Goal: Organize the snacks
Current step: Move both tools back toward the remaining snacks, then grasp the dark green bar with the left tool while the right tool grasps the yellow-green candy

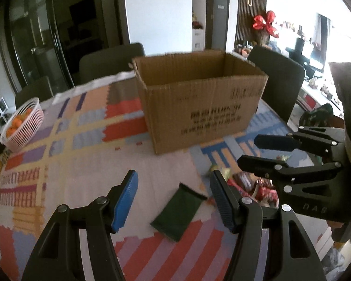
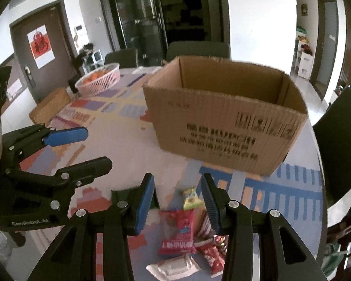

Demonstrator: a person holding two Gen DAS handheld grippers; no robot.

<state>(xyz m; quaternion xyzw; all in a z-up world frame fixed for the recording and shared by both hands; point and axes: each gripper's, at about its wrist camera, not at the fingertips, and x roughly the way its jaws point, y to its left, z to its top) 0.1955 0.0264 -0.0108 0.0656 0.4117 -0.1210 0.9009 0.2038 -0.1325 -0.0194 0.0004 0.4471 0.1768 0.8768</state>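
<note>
An open cardboard box [image 1: 199, 98] stands on the patterned tablecloth; it also shows in the right wrist view [image 2: 224, 119]. My left gripper [image 1: 173, 196] is open and empty above a dark green snack packet [image 1: 177, 215]. My right gripper [image 2: 177, 201] is open and empty over a pile of snacks: a red packet [image 2: 177, 231], a small yellow-green packet [image 2: 191, 199], a white packet [image 2: 173, 267] and more red wrappers [image 2: 210, 255]. The right gripper also shows in the left wrist view [image 1: 248, 152], above the snack pile [image 1: 245, 182]. The left gripper shows in the right wrist view [image 2: 98, 147].
A pink basket of oranges [image 1: 23, 124] sits at the table's left edge, also in the right wrist view [image 2: 99, 79]. Dark chairs [image 1: 278, 79] stand around the table. A woven mat [image 2: 50, 106] lies near the basket.
</note>
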